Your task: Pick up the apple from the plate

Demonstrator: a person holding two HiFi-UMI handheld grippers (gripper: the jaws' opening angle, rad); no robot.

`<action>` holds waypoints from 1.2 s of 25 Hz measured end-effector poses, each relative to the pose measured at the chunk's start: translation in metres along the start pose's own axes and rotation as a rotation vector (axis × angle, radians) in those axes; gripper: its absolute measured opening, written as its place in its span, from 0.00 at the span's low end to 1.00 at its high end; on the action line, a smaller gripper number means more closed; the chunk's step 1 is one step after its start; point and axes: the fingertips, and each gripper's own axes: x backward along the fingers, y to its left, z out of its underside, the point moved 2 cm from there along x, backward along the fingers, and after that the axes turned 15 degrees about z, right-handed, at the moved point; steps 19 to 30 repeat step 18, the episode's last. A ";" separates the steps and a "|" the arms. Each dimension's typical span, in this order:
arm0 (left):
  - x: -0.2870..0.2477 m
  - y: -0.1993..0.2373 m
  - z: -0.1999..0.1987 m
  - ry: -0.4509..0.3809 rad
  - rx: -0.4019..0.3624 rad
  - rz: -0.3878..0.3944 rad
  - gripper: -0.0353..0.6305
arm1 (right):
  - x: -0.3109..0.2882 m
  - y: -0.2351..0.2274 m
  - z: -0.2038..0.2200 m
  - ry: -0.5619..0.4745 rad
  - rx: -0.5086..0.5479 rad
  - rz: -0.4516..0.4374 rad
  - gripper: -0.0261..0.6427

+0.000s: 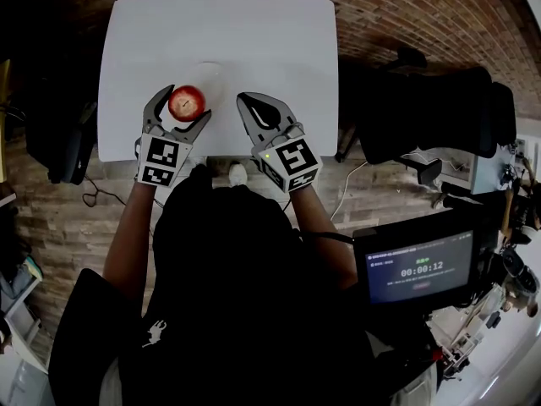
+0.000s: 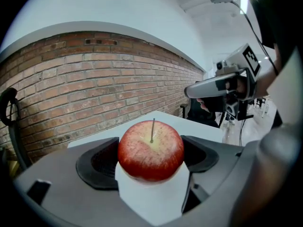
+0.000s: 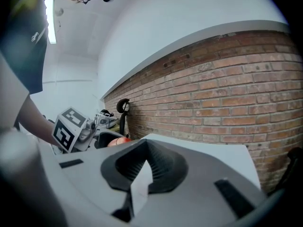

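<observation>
Gripping the apple [image 1: 187, 102], the left gripper [image 1: 188, 105] has one jaw on each side of the fruit. The left gripper view confirms it: both dark pads press the red skin, stem up, with the white table [image 1: 254, 32] below. The head view puts the apple over the near-left edge of the pale plate [image 1: 208, 76]. How far it sits above the plate cannot be told. The left gripper view does not make out the plate.

The right gripper [image 1: 243, 101] is just right of the apple and apart from it. The right gripper view shows its ribbed jaws meeting at the tips with nothing between them, and a sliver of the apple beyond. Only the head view shows the monitor [image 1: 420, 269] far right.
</observation>
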 end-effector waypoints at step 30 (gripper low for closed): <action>0.014 -0.010 -0.003 -0.007 -0.007 -0.017 0.67 | 0.010 -0.004 0.002 0.012 0.007 0.019 0.04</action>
